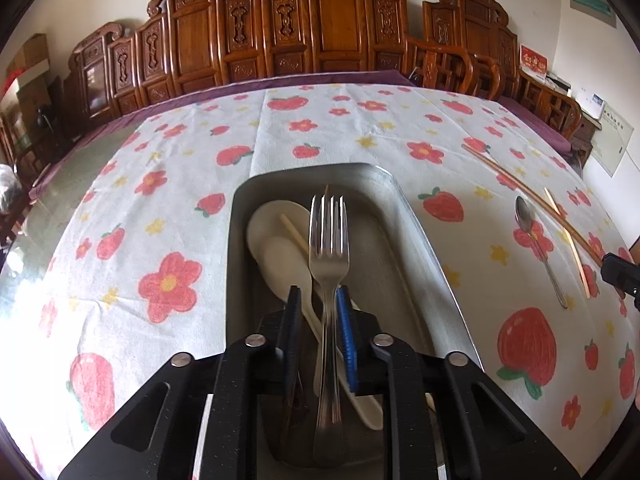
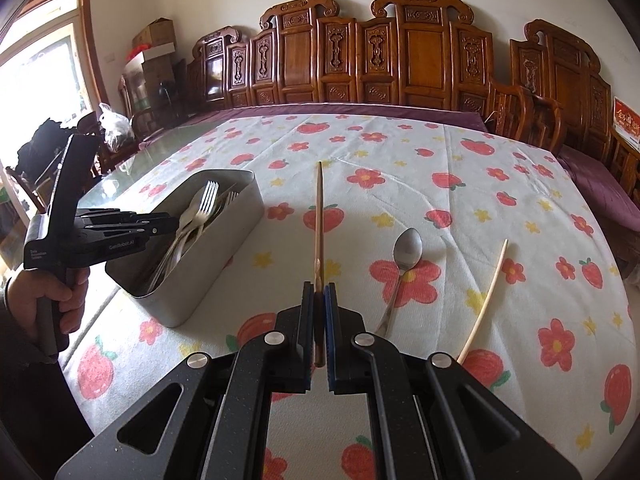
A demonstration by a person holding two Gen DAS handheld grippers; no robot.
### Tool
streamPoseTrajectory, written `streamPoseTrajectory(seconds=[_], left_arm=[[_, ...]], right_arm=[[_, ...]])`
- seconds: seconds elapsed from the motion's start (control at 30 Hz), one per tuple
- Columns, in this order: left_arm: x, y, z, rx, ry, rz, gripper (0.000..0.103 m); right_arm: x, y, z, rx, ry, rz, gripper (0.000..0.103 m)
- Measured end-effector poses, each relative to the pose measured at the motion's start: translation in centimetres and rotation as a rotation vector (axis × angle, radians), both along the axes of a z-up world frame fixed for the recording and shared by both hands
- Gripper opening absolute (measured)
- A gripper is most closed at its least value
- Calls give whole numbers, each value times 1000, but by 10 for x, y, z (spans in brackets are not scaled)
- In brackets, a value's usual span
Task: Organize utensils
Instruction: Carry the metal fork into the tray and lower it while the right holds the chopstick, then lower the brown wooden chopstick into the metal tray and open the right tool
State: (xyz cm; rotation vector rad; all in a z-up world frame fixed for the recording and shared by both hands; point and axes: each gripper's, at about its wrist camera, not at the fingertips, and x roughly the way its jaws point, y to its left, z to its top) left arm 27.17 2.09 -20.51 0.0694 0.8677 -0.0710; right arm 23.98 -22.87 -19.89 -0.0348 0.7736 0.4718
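Note:
A steel fork [image 1: 328, 236] lies tines-forward in the metal bin [image 1: 420, 232], on top of white plastic spoons [image 1: 276, 248] and a pale chopstick [image 1: 294, 232]. My left gripper [image 1: 319, 292] straddles the fork's handle with its jaws slightly apart; there is a gap on the left side, so it is open. In the right wrist view the left gripper [image 2: 172, 222] hovers over the bin [image 2: 224, 248], where several forks [image 2: 204, 200] lie. My right gripper [image 2: 319, 292] is shut on a brown chopstick [image 2: 319, 220] that points forward above the cloth.
A metal spoon [image 2: 406, 248] and a pale chopstick [image 2: 486, 300] lie on the flowered tablecloth [image 2: 460, 168] to the right of my right gripper. Carved wooden chairs [image 2: 420, 60] line the table's far side. A hand [image 2: 60, 292] grips the left gripper's handle.

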Motion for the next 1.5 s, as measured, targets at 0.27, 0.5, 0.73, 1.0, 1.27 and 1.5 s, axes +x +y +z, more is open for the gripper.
streamPoseTrajectory(seconds=[0.27,0.5,0.73,1.0,1.27,1.5], left_arm=[[-11,0,11,24,-31,-5,24],[-18,0,28,35,-78,-15,28],[-20,21,41,9,-95,6,29],[-21,48,47,-2,-100,39,29],[-21,61,53,-28,-106,59,29],[-21,60,55,-37,-111,56,29]], right_arm=[[-8,2,12,53,-4,10,6],[-19,29,18,77,20,48,6],[-20,75,19,93,50,105,6],[-11,128,8,83,88,153,6],[3,157,-5,64,130,148,6],[2,158,-14,75,142,165,7]])
